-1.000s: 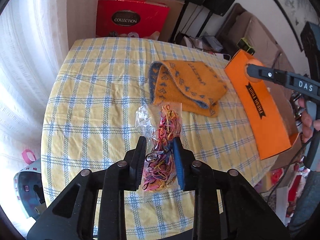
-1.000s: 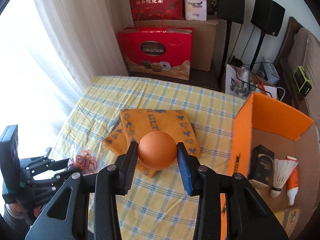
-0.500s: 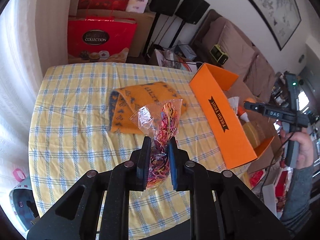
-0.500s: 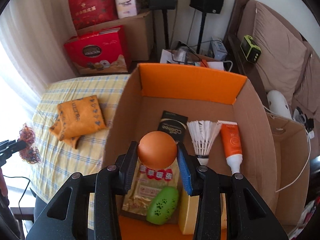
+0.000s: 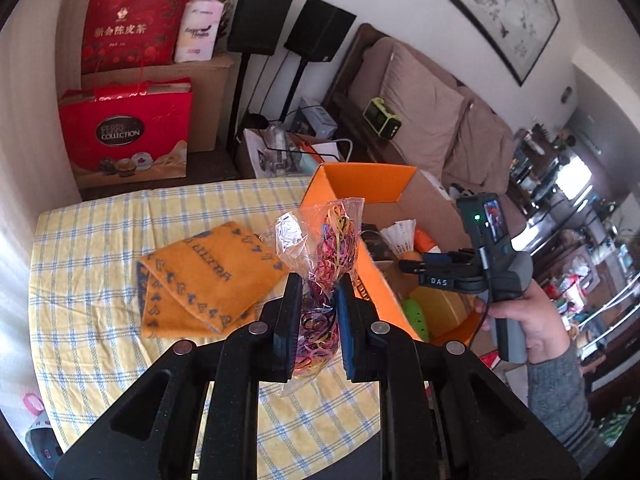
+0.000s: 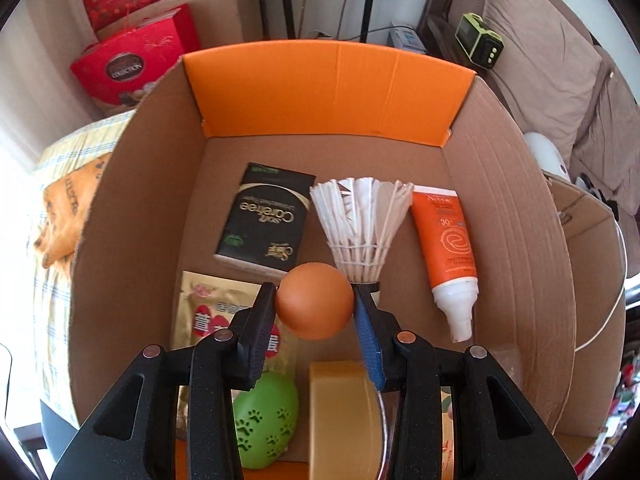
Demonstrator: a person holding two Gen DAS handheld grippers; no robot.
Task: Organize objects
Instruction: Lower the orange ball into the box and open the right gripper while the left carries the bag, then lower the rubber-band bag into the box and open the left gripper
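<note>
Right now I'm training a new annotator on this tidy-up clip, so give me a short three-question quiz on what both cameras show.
1. True or false: the right gripper holds the orange ball over the open cardboard box.
2. Multiple choice: what do the left gripper's fingers clamp? A) a folded orange cloth B) a clear bag of coloured rubber bands C) a shuttlecock
3. Fill in: in the box, the shuttlecock lies between the black packet and the orange ____.

Key: 1 true; 2 B, the bag of rubber bands, while the cloth lies on the checked tablecloth; 3 tube.
</note>
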